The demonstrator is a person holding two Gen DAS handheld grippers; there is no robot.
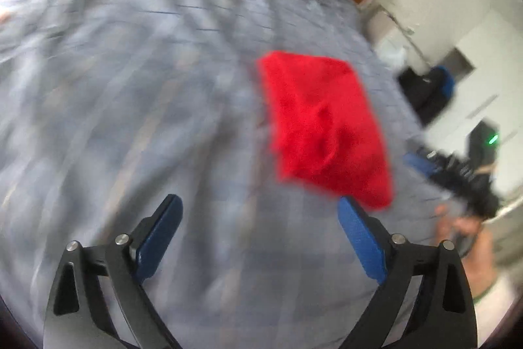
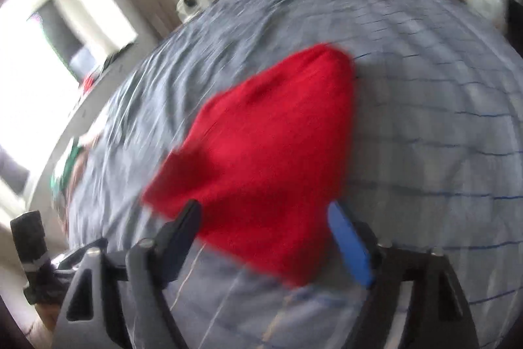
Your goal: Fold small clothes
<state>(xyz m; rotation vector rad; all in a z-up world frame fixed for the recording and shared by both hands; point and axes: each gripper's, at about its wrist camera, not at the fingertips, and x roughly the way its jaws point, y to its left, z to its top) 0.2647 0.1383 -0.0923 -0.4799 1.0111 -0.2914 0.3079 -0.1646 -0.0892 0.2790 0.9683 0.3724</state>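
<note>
1. Red garment [image 1: 323,126], folded flat on the grey checked bed [image 1: 137,94], toward its right side.
2. Left gripper [image 1: 260,211]: jaws wide, holding nothing, above the bedding near the garment's near corner.
3. Right gripper [image 2: 266,218]: jaws wide, empty, straddling the garment's near edge.

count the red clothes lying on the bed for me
1. A single red garment lies on the grey checked bedspread, ahead of the open right tongs. Both views are blurred, so others could be out of frame.
</note>
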